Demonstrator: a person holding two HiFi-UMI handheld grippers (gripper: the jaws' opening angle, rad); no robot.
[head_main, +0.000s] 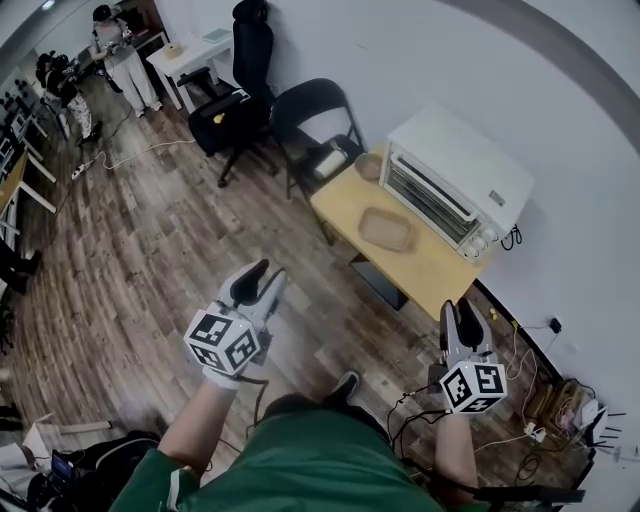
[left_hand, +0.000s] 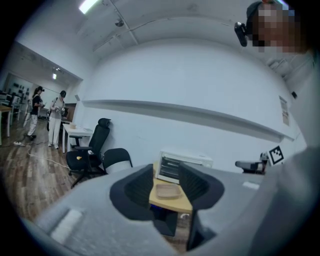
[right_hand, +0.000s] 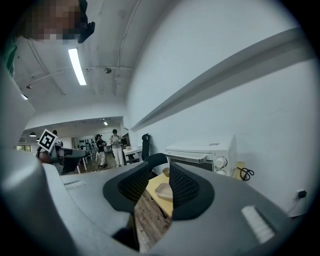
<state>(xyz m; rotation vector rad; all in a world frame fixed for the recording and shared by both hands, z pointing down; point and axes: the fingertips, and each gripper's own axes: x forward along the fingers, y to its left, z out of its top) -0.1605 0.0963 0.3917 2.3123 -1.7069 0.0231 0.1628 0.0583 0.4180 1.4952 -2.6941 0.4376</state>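
Observation:
I hold both grippers in the air above the wood floor, aimed at a small yellow table (head_main: 432, 272). On it stand a white toaster oven (head_main: 455, 185), a shallow tan tray (head_main: 388, 229) and a small bowl (head_main: 369, 166). My left gripper (head_main: 262, 272) is open and empty, a good way short of the table. In the left gripper view the tray (left_hand: 168, 190) and oven (left_hand: 182, 165) show between its jaws (left_hand: 166, 182). My right gripper (head_main: 458, 308) is open too, near the table's near corner. Its jaws (right_hand: 161, 182) frame the tray (right_hand: 164, 191) and oven (right_hand: 200, 155).
A black folding chair (head_main: 312, 115) stands beside the table's far end, with an office chair (head_main: 252, 45) and a white desk (head_main: 190, 55) behind it. Two people (head_main: 120, 55) stand far off. Cables and a power strip (head_main: 540, 425) lie by the wall at right.

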